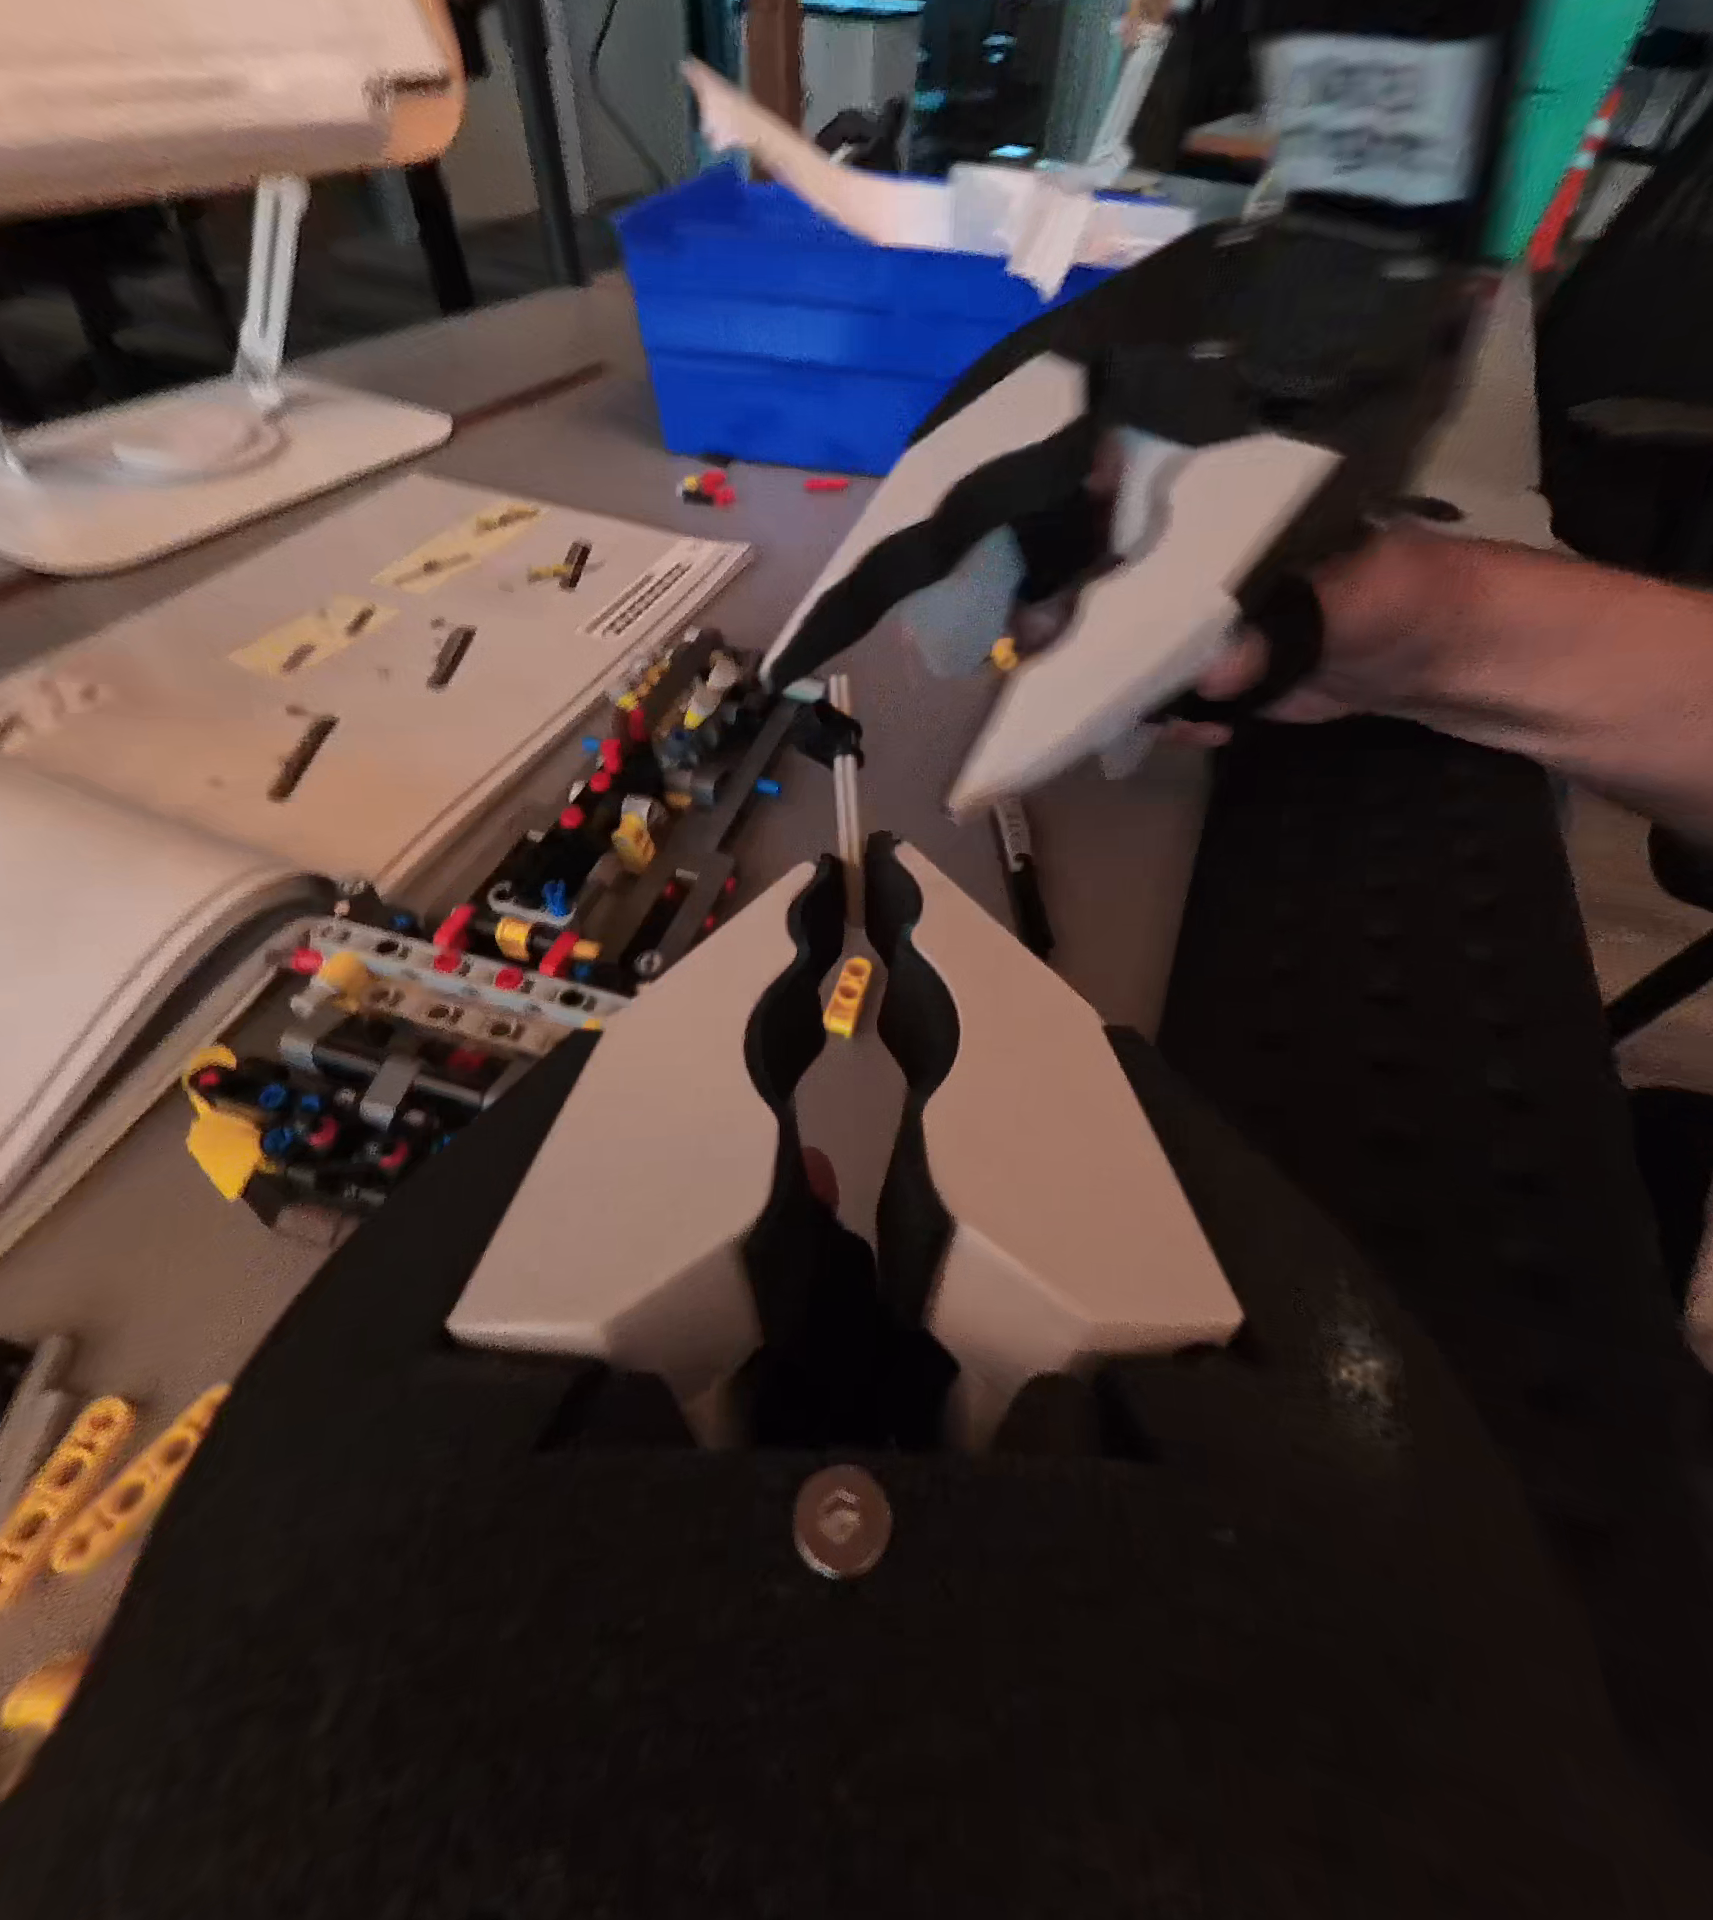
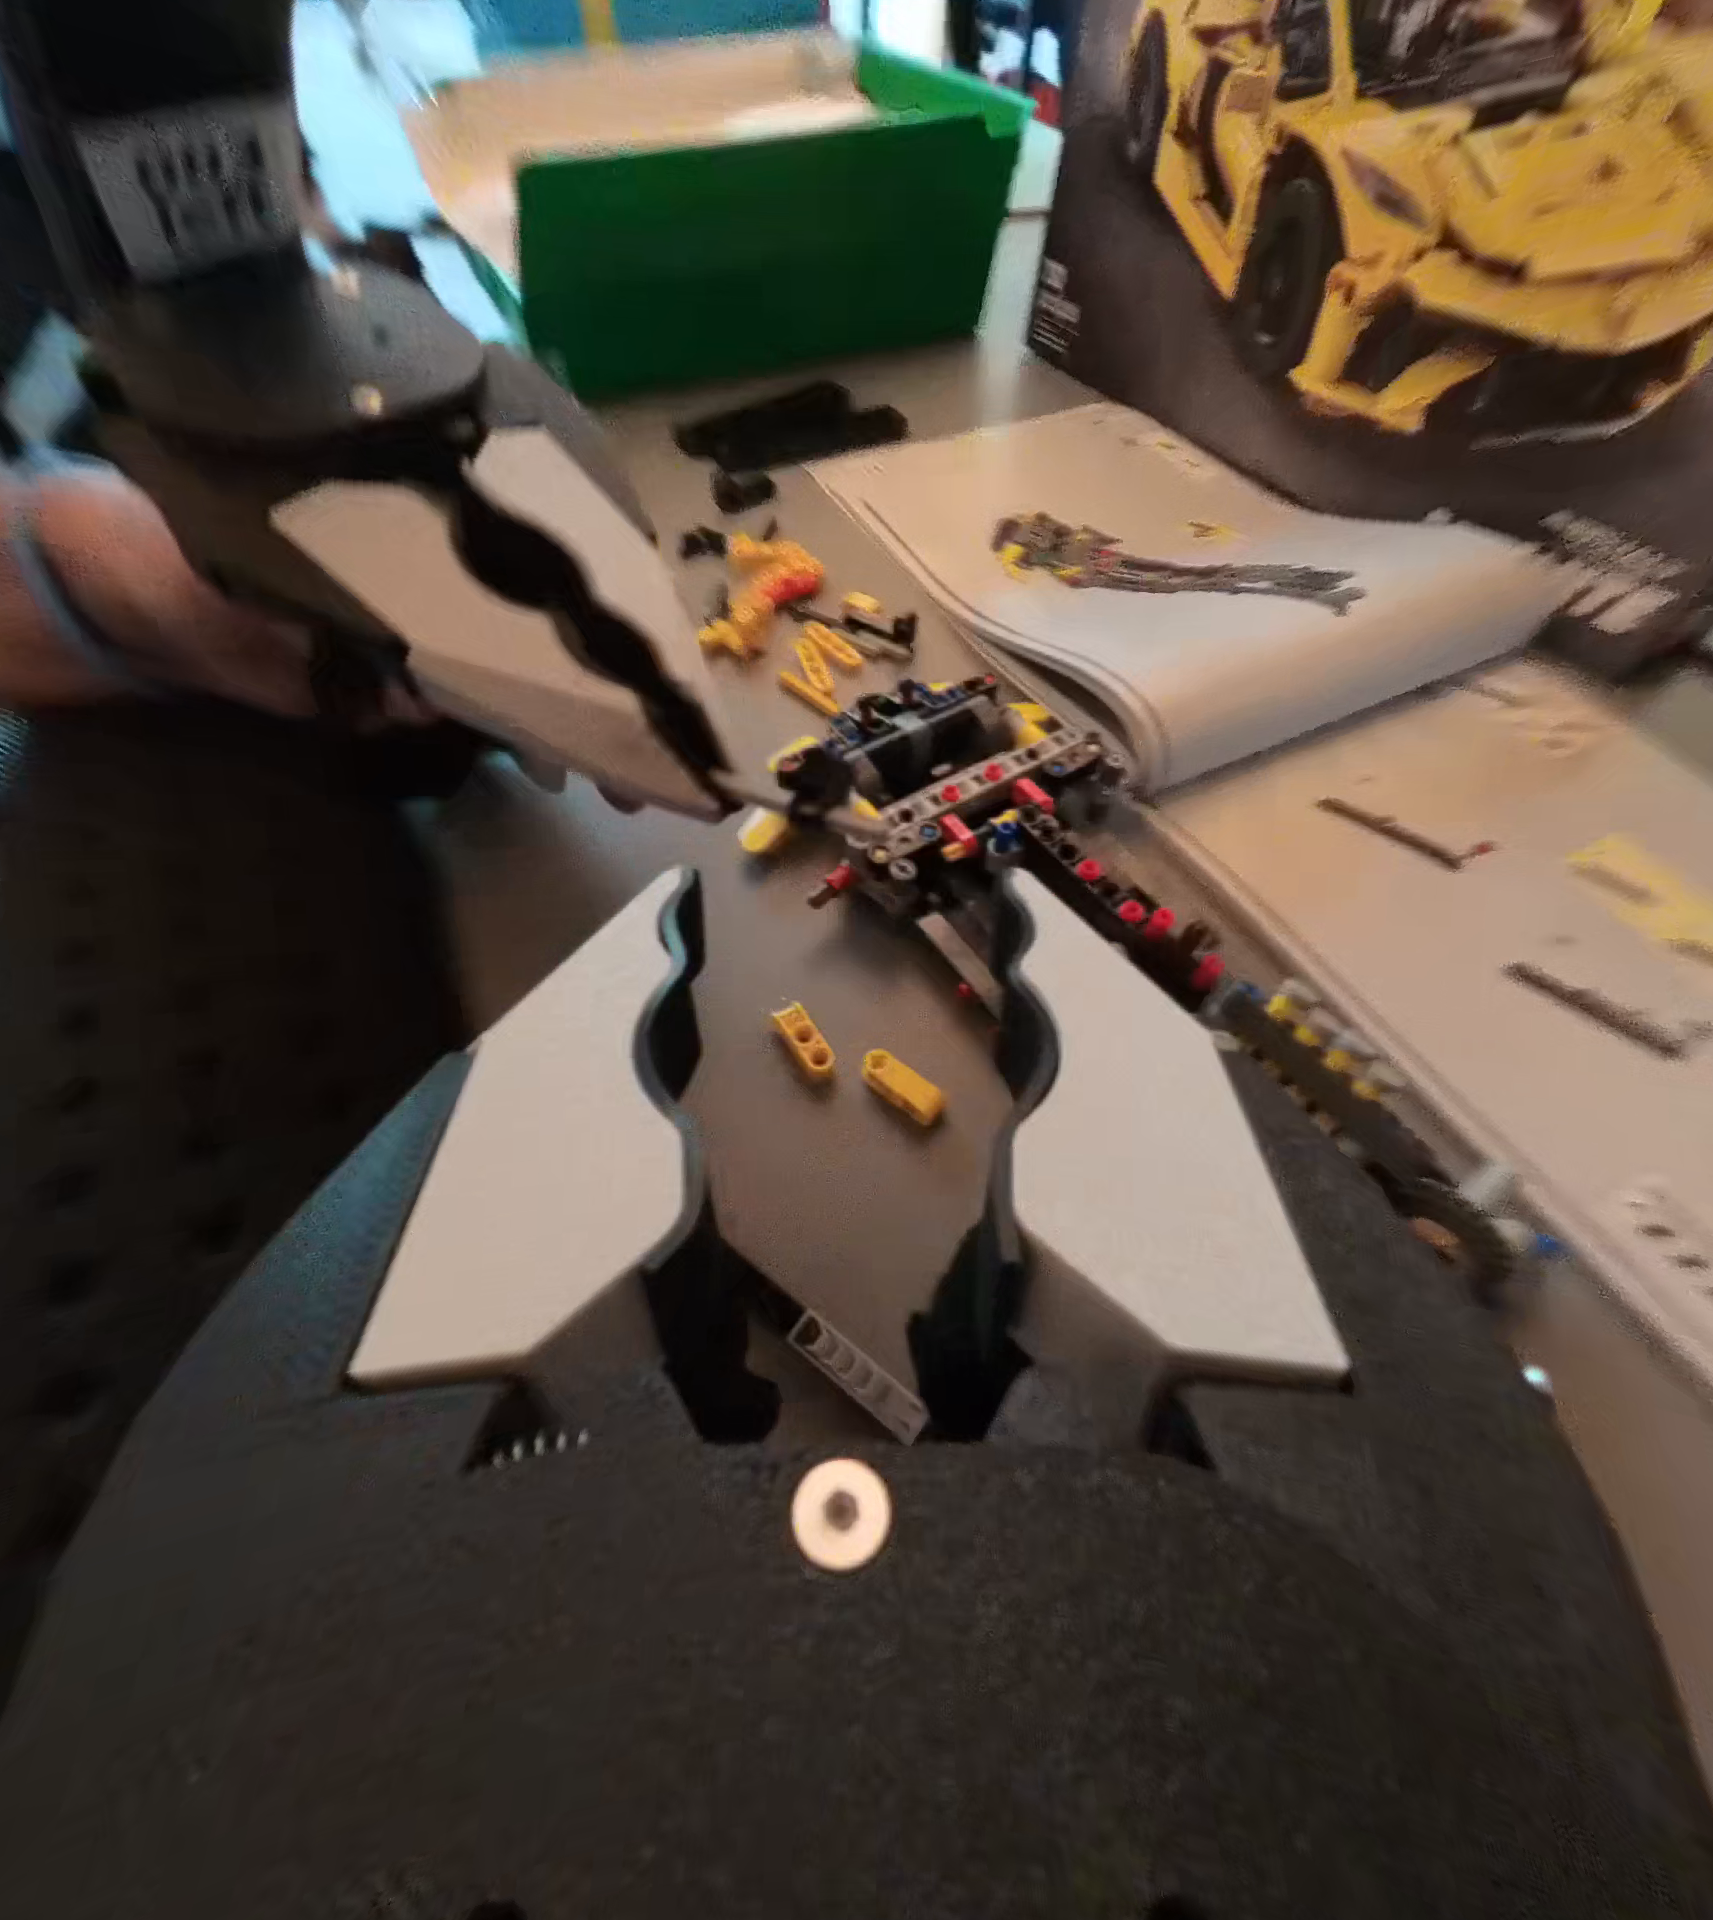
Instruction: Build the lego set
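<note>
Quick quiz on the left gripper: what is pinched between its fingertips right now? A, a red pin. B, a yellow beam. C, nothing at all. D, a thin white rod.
D: in the left wrist view the left gripper is closed on a thin white rod that runs forward to the lego chassis; the small yellow piece lies loose on the table behind the tips.

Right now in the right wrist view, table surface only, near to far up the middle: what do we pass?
Grey beam between the right gripper's open jaws → two yellow connectors → chassis assembly → loose yellow and black parts → black parts → green bin.
</note>
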